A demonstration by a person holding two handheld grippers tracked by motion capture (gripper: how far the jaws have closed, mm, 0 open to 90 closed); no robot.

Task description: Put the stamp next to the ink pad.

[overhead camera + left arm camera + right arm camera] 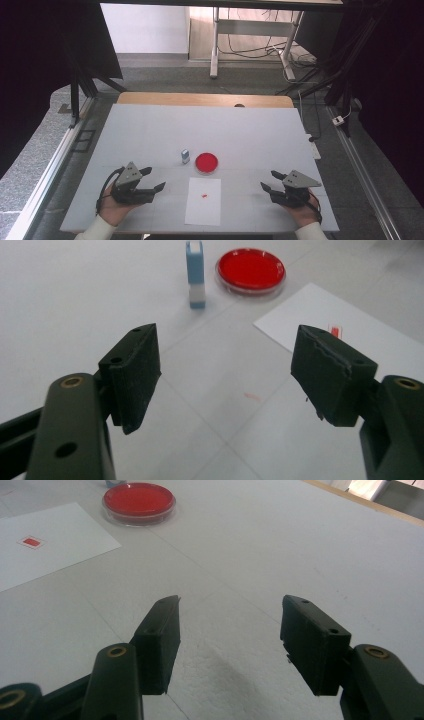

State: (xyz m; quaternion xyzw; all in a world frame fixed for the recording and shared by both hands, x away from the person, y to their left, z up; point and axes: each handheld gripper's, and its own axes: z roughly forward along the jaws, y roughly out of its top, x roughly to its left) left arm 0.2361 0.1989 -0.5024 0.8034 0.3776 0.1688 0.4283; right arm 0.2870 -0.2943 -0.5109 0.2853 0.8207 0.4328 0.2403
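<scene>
Ahead of the left gripper (152, 179), whose jaws stand apart with nothing between them, bare counter (150, 130) runs to the small blue-and-white stamp (185, 156) and, just beside it, the red dish (206, 162). The paper sheet (203, 207) lies flat between both grippers. Counter before the right gripper (269, 181) is unobstructed.

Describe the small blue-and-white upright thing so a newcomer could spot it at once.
Start at the white table and find the round red dish near its middle. Just left of it, apart from it, stands the stamp-like block. It is the one upright thing there, blue with white ends, while the paper sheet lies flat.
</scene>
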